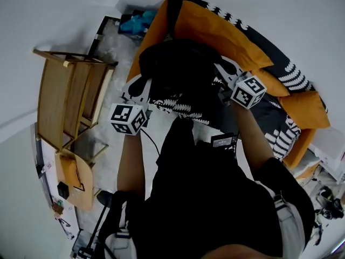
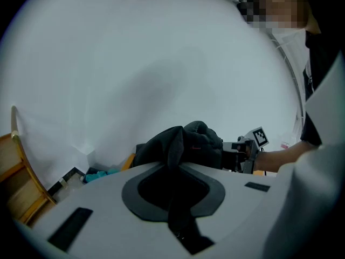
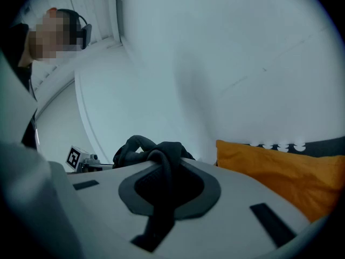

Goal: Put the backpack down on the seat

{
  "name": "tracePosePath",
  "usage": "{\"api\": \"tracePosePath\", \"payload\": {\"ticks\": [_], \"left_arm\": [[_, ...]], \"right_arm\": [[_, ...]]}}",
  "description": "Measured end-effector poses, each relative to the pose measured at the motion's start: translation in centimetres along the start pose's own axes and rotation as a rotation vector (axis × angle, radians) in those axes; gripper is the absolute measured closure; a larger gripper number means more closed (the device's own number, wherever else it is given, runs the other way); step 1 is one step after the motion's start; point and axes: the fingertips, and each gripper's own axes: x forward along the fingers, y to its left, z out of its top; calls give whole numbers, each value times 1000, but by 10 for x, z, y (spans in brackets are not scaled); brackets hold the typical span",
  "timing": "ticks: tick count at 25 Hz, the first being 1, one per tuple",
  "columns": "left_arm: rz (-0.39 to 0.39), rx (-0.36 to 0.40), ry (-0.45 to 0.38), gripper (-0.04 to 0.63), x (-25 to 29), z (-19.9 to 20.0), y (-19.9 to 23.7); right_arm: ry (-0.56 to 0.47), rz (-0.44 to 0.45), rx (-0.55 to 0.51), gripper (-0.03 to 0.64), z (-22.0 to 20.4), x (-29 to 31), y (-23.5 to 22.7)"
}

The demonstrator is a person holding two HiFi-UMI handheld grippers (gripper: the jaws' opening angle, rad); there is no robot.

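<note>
- While the black backpack [image 1: 180,72] hangs between both tongs above the leaf-patterned seat [image 1: 277,136], the head view shows an orange sofa [image 1: 210,26], white walls, pale floor and 1 wooden chair [image 1: 70,99] at the left.
- Left gripper view: the left gripper [image 2: 173,163] pinches a black backpack strap; a white wall lies behind.
- Right gripper view: the right gripper [image 3: 163,171] pinches a black strap, with an orange cushion [image 3: 280,171] beside it.

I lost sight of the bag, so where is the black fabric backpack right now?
Head view, centre: the black fabric backpack is held between the left hand-held gripper and right hand-held gripper, over the orange-cushioned sofa, right of the wooden slatted chair.
</note>
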Motion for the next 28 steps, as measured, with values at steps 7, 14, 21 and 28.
{"api": "tracePosePath", "payload": {"ticks": [7,14,21,28], "left_arm": [[-17,-35,20,554,36,-11,21],[27,-15,11,551,75,2,47],[40,-41,52,548,117,-2,66],[63,-69,99,543,150,-7,87]], "right_arm": [[-9,-59,73,570,-11,25,-38],[7,-122,13,569,-1,54,-69],[65,-225,-78,569,-8,77,-111],[118,-267,-60,568,-16,103,-144]]}}
